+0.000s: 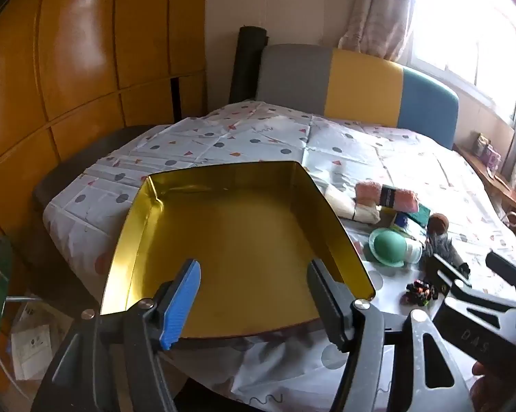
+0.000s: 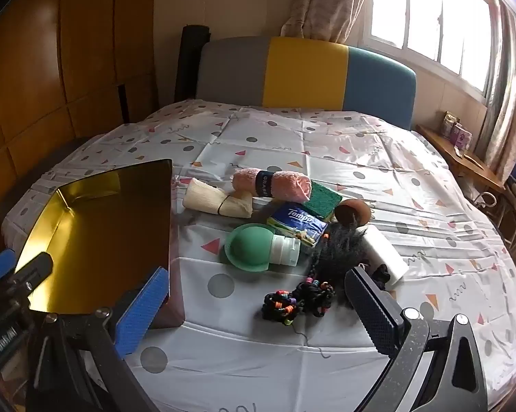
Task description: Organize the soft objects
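I had both tools spread, nothing pinched. Left tool [image 1: 254, 295] hovered over the gold tin [image 1: 127, 237], which sat on the bed [image 2: 326, 360]. Right tool [image 2: 258, 302] pointed at the soft pile just right of the tin: beaded hair ties [image 2: 292, 304] nearest, green bottle [image 2: 252, 247] and pink towel [image 2: 285, 185] beyond.

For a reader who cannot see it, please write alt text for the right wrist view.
An open right hand-held gripper hovers over a patterned tablecloth, pointing at a heap of soft things: a pink rolled towel, a green sponge, a Tempo tissue pack and black beaded hair ties. An empty gold tin sits to the left.
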Motion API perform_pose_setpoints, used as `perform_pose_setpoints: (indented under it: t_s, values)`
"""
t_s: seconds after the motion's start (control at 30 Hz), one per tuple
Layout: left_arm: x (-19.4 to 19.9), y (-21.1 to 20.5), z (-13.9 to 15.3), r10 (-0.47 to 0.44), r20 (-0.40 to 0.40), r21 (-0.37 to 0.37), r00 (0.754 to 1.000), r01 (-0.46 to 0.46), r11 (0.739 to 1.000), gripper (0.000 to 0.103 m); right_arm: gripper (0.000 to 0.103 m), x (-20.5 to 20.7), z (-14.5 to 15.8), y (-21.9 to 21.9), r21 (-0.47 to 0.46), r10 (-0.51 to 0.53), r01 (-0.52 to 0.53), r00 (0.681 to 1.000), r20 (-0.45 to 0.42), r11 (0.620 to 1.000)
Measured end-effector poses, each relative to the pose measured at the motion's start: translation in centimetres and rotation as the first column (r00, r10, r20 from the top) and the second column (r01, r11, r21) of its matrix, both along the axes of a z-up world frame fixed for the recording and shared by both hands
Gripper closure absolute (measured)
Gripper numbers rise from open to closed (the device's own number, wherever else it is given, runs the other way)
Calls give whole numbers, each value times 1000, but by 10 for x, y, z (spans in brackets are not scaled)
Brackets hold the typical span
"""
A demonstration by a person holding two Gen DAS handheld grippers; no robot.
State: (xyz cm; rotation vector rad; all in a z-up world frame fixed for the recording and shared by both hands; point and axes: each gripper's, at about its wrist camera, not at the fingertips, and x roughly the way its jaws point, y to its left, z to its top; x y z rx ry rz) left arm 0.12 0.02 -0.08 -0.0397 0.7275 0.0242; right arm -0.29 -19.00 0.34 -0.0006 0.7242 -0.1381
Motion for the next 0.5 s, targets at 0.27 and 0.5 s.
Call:
perform_pose_setpoints:
  t_s: [0.27,0.5]
  values:
    - [1,-3,-3,3,-9,-7,1000,-3,1000,37,0,0,2,3,-1,1,-1,1000,21,1000]
    - [4,5,-9,0,-15,-13,1000,0,1000,37,0,3,3,2,32,7,-8,1000,28,999]
